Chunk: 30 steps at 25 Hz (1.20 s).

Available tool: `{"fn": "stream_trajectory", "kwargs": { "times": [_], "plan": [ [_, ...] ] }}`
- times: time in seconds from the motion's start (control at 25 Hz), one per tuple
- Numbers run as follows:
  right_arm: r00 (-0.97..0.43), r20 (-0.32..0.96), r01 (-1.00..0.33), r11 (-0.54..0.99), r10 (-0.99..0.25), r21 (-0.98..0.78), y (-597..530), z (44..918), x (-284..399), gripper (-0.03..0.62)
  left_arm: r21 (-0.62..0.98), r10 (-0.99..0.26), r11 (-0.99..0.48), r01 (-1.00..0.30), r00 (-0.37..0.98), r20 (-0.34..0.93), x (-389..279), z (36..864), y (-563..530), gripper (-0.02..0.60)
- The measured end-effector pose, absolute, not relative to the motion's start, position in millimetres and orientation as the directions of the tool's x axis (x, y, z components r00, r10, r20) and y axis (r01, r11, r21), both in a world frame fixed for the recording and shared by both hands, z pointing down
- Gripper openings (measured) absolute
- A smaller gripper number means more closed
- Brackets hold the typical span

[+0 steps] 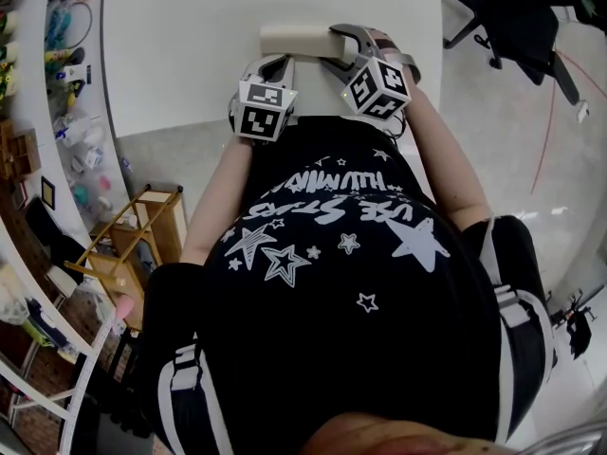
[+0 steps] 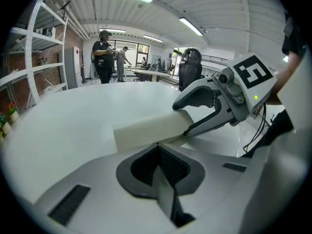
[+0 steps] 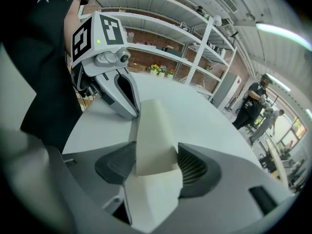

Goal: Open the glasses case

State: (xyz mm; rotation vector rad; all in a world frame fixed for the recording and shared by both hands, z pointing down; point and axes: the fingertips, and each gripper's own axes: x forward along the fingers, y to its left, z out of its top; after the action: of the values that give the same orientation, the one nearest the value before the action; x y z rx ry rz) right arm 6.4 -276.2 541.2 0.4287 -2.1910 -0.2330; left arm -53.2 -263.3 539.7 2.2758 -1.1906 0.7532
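Observation:
A cream glasses case (image 1: 294,38) lies on the white table (image 1: 190,45) close to its near edge. My right gripper (image 1: 334,38) is open wide, and the case's right end (image 3: 152,130) sits between its two dark pads (image 3: 195,167), close to both. My left gripper (image 1: 280,60) is shut, its tips (image 2: 157,147) resting against the case's near edge (image 2: 146,128). I cannot tell whether a thin lip of the case is pinched there. The left gripper view shows the right gripper (image 2: 179,120) straddling the case's end. The right gripper view shows the left gripper (image 3: 132,113) at the case's far end.
A wooden stool (image 1: 142,226) stands on the floor to the left of the person's body. An office chair (image 1: 512,17) is off the table's right side. Shelves (image 3: 185,48) line the wall. Two people (image 2: 102,55) stand far back in the room.

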Motion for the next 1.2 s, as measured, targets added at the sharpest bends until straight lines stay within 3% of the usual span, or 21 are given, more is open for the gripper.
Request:
{"fn": "stream_trajectory", "kwargs": {
  "times": [1.2],
  "plan": [
    [-0.563,0.789,-0.178,0.969,-0.245,0.173,-279.3,540.4,8.4,0.268,0.173,-0.567,-0.518,-0.838,0.487,0.664,-46.8,542.0,-261.7,0.012]
  ]
}}
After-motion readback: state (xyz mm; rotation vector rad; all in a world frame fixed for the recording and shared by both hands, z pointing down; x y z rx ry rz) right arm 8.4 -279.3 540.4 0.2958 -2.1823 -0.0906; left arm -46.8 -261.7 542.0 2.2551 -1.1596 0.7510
